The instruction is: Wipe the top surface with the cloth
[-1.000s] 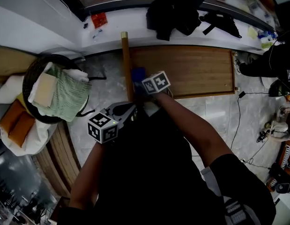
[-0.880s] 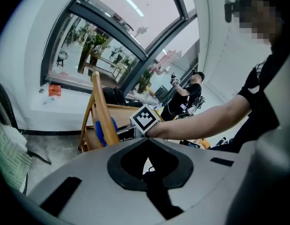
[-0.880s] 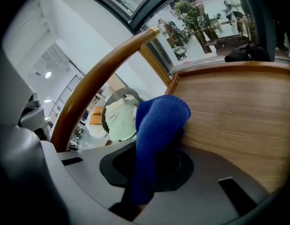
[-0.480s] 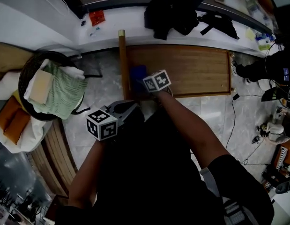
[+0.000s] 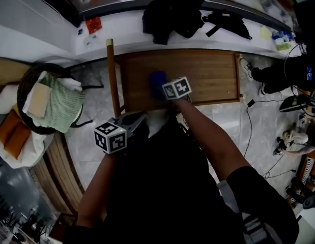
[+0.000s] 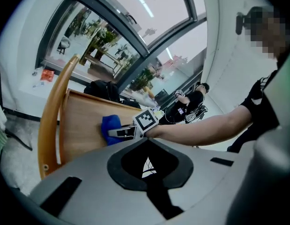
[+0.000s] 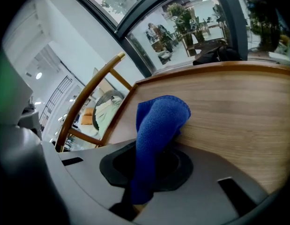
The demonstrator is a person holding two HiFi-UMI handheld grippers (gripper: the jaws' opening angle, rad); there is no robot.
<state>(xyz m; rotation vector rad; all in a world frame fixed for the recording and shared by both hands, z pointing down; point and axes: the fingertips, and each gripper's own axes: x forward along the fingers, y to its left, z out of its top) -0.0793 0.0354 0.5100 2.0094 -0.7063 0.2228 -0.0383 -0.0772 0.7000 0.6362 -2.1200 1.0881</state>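
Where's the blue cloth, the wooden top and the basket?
blue cloth [image 7: 159, 121], right gripper view, its bunched middle.
wooden top [image 5: 208, 72], head view, bare right half.
basket [image 5: 29, 78], head view, dark upper-left rim.

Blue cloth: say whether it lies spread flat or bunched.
Bunched. The blue cloth rises as a folded lump from the right gripper, touching the wooden top.

Pale marble floor [image 5: 98, 103], white ledge [image 5: 45, 37] beneath tall windows [image 6: 135, 18], round basket [image 5: 26, 78] of linens [image 5: 58, 105] nearby.
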